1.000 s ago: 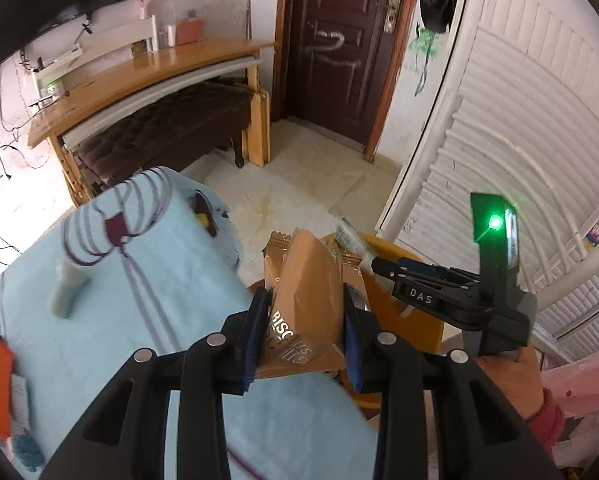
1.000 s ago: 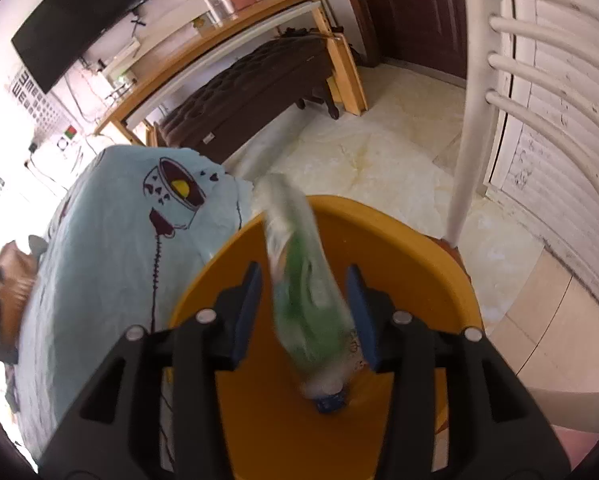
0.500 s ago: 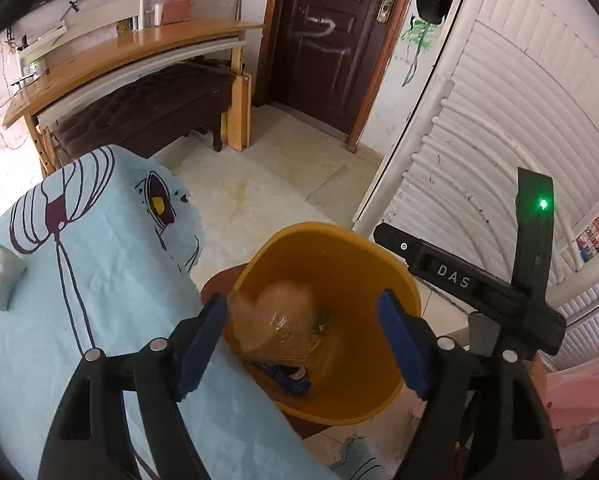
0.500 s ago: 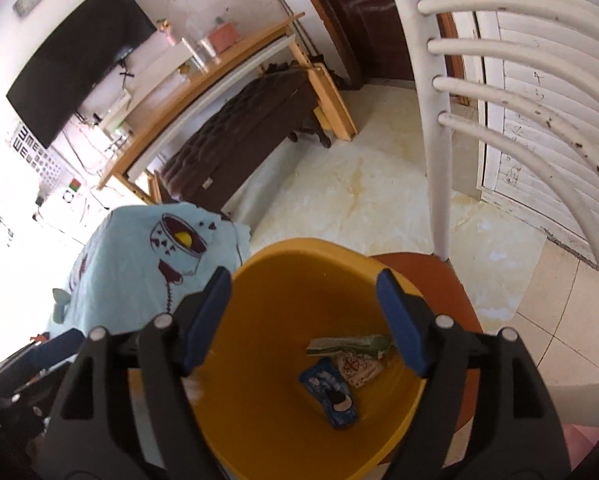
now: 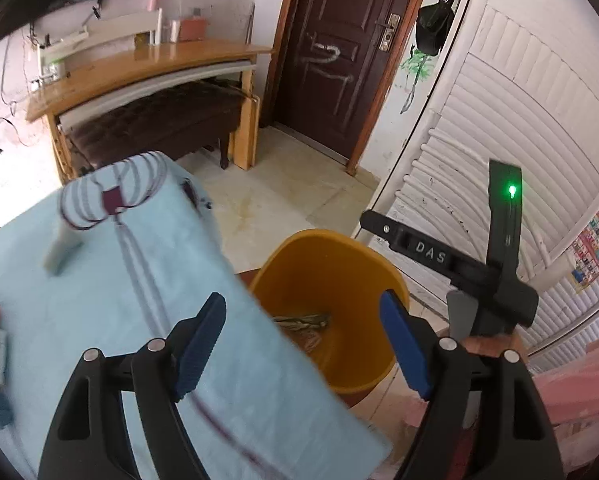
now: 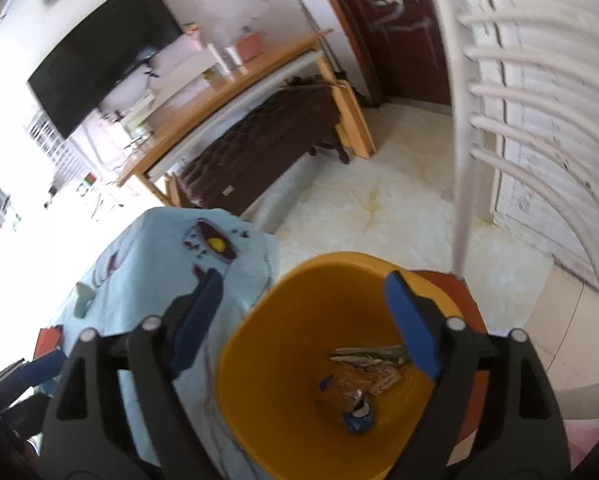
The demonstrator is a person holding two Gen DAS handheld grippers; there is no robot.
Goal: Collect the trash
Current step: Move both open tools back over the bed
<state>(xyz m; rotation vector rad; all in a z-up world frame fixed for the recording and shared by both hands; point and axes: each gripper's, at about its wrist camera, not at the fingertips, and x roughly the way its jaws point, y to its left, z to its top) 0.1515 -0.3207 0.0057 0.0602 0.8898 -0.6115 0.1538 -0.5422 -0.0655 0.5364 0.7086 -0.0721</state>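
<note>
Both grippers are wide open and hold nothing. The left gripper [image 5: 303, 340] sits over the table edge and the yellow bin [image 5: 363, 264]. The right gripper [image 6: 307, 320] hangs above the bin. The trash [image 6: 359, 380] lies at the bottom of the bin. More bits wait on the blue cloth [image 5: 99, 280]. A gripper could bump the bin and tip it over. The right gripper's black arm says "DAS".

Yellow bin [image 6: 259, 360] mouth unobstructed, table edge [image 5: 235, 280] touching its left, white chair [image 6: 461, 160] behind right.
</note>
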